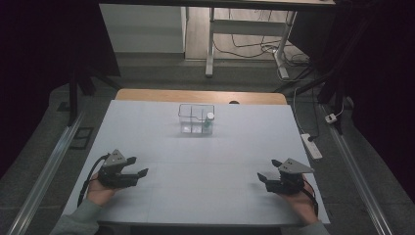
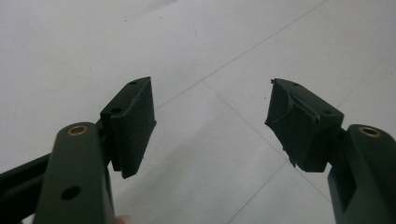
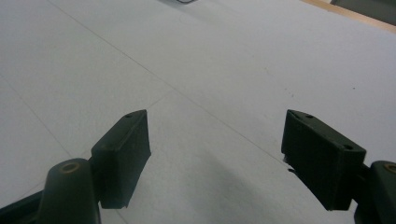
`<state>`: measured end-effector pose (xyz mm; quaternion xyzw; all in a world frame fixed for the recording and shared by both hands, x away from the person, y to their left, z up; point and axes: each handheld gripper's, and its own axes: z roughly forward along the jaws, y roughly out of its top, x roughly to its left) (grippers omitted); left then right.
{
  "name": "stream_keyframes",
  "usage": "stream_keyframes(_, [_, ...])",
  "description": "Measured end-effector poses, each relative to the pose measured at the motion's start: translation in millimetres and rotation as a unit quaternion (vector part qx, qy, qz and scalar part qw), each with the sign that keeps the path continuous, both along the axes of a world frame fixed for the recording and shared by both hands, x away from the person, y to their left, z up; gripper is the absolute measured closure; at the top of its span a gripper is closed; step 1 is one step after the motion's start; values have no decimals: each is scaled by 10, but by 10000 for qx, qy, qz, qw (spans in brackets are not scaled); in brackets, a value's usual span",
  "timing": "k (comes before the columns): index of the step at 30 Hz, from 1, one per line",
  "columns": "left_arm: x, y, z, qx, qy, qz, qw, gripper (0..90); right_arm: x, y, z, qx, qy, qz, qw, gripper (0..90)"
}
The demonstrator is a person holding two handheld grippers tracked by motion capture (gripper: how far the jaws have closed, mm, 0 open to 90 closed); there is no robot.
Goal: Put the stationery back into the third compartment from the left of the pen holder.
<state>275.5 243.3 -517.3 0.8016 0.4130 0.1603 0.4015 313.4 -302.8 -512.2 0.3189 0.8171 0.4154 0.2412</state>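
From where I watched, the clear, square plastic box with inner dividers (image 1: pixel 196 119) sat at the far middle of the white table sheet (image 1: pixel 205 166), a small white-capped bottle (image 1: pixel 209 122) upright in its front right compartment. My worry was the reach: both grippers lay well short of that box, and an approach from low down could, I judged, nudge the light box away or tip the bottle. The left gripper (image 1: pixel 136 166) rested near and left of the box, the right gripper (image 1: pixel 268 169) near and right, both jaws spread wide with nothing between them, pointing inward.
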Motion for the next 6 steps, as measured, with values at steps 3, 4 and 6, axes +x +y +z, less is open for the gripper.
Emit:
stream_keyframes(3, [-4, 8, 1, -19, -6, 16, 10000, 321, 1, -1, 0, -27, 2, -4, 10000, 229])
stream_keyframes(4, [-5, 8, 0, -15, -6, 12, 10000, 321, 3, 0, -1, -39, -18, 15, 10000, 229])
stream_keyframes(6, [-5, 6, -2, 3, -10, -2, 10000, 319, 3, 4, -2, -35, -15, 25, 10000, 229])
